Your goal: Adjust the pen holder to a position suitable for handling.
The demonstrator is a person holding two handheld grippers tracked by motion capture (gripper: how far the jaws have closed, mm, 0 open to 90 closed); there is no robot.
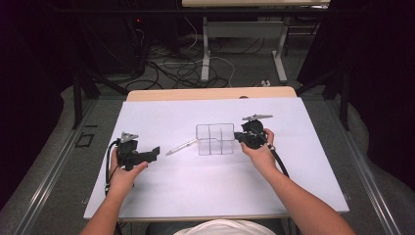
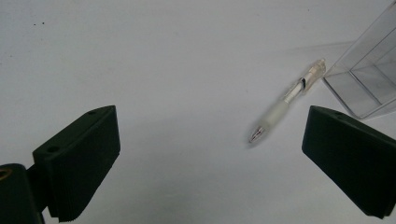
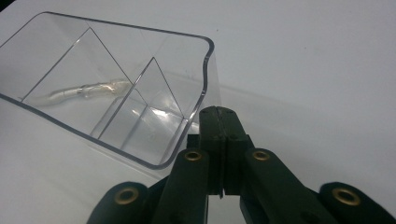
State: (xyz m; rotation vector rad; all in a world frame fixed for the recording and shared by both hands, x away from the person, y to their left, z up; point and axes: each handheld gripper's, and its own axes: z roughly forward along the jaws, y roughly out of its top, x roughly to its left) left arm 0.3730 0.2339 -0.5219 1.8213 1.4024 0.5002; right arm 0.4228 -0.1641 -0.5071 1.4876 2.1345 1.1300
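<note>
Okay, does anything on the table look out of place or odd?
Only the pen: it lies loose on the white sheet, outside the clear organizer, its end touching or nearly touching the organizer's wall. The organizer stands upright with its compartments empty, the right gripper shut on its wall. Nothing looks spilled or damaged.

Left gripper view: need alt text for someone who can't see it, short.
A clear pen lies on the white table, its tip toward the camera, ahead of the left gripper, whose two black jaws stand wide apart with nothing between them. The pen's far end lies near the corner of a clear plastic organizer at upper right.
</note>
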